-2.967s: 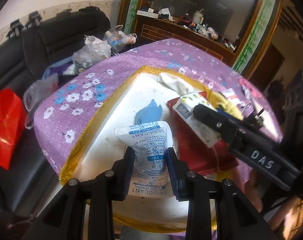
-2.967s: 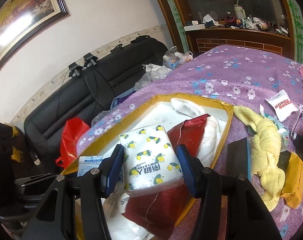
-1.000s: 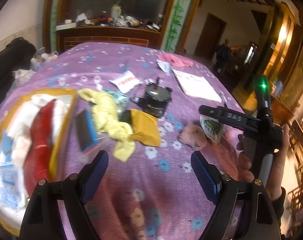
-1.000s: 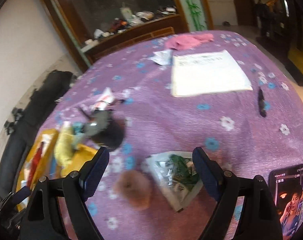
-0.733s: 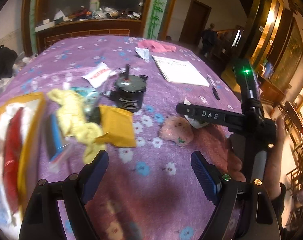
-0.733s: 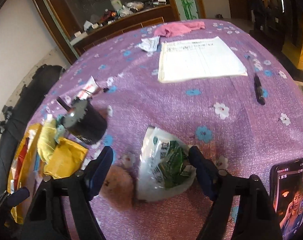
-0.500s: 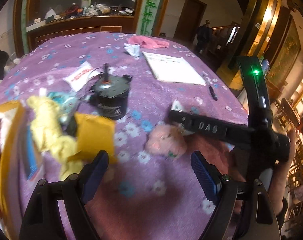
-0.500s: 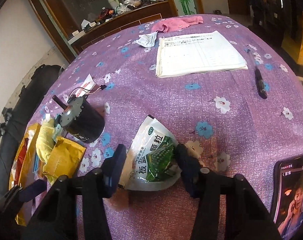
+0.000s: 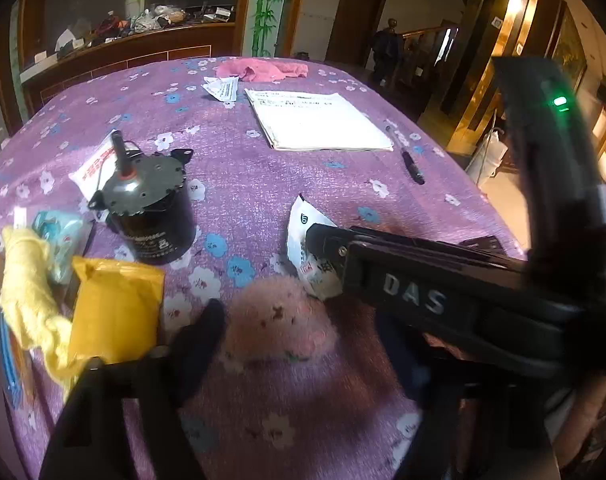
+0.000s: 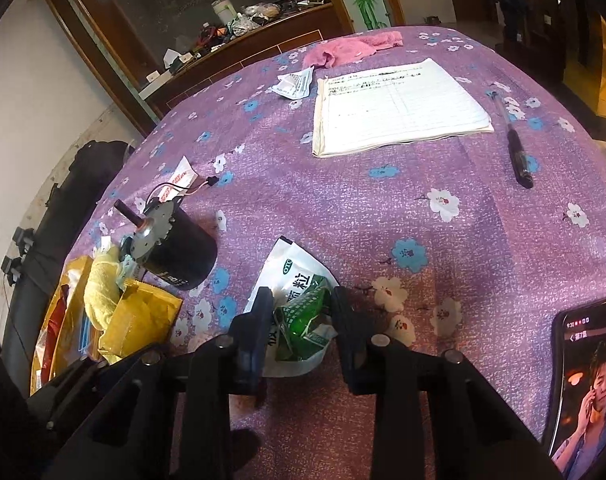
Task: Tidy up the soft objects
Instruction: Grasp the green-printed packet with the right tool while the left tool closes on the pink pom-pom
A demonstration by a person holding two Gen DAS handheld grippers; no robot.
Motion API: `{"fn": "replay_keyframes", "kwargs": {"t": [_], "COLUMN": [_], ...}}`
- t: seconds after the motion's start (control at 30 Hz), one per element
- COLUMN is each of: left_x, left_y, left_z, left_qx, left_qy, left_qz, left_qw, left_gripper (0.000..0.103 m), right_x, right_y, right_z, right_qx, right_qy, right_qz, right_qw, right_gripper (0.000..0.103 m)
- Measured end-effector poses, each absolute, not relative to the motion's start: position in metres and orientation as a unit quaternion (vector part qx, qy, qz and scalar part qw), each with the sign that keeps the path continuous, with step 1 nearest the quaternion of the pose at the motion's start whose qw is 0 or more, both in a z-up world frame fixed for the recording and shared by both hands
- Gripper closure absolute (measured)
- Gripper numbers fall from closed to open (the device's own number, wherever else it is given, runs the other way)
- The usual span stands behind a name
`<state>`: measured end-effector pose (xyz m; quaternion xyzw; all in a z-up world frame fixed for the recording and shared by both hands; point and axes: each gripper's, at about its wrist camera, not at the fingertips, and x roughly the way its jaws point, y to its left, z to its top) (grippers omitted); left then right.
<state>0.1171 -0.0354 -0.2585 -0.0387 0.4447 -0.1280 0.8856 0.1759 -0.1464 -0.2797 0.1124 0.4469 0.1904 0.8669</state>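
Two pickups in hand at once, one per gripper. Right gripper (image 10: 299, 320): jaws closing, with the crinkled white-and-green foil sachet (image 10: 299, 304) between them; the pads are at the sachet's sides and its lower half is already creased between them, so I log this as a grip on the sachet. It lies on the purple flowered cloth of the desk (image 10: 383, 200), just in front of the black cylindrical motor (image 10: 175, 248).

Left gripper (image 9: 295, 340): jaws closing, the fuzzy pink plush ball (image 9: 279, 320) between them. The view is blurred and I see a gap on both sides of the ball, so I judge the pads not yet pressing. The ball rests on the cloth, just beside the sachet and near the flat mustard-yellow padded pouch (image 9: 115, 312) and the crumpled yellow knit cloth (image 9: 31, 300).

Step, by my reading: grasping the next two soft items for sorting. Next move calls for the left jaws to finish closing gently on the plush, which will compress, then lifting both clear of the motor.

Pose: both grippers pitch steeply down toward the cloth. In the left view the right gripper crosses from the right edge, reaching over the sachet, right beside my left fingers; collision risk on the lift. White lined notepad (image 10: 395, 108) and black pen (image 10: 517, 152) lie well apart, farther back.
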Motion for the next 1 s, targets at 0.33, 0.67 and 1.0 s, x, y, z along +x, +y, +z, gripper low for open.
{"fn": "replay_keyframes", "kwargs": {"t": [0.33, 0.67, 1.0], "left_x": [0.112, 0.077, 0.05], "left_y": [-0.022, 0.004, 0.027], "left_z": [-0.261, -0.248, -0.234], "left_qx": [-0.065, -0.101, -0.128], "left_qy": [0.446, 0.431, 0.414], "left_qz": [-0.12, -0.111, -0.098], "left_qw": [0.885, 0.89, 0.896], "left_gripper": [0.063, 0.063, 0.063], "right_x": [0.174, 0.162, 0.147], "right_y": [-0.149, -0.127, -0.118], "right_z": [-0.278, -0.27, -0.257], "right_qx": [0.132, 0.1, 0.101], "right_qy": [0.441, 0.426, 0.391], "right_qz": [0.205, 0.264, 0.32], "right_qw": [0.864, 0.859, 0.857], "right_gripper": [0.075, 0.074, 0.074]}}
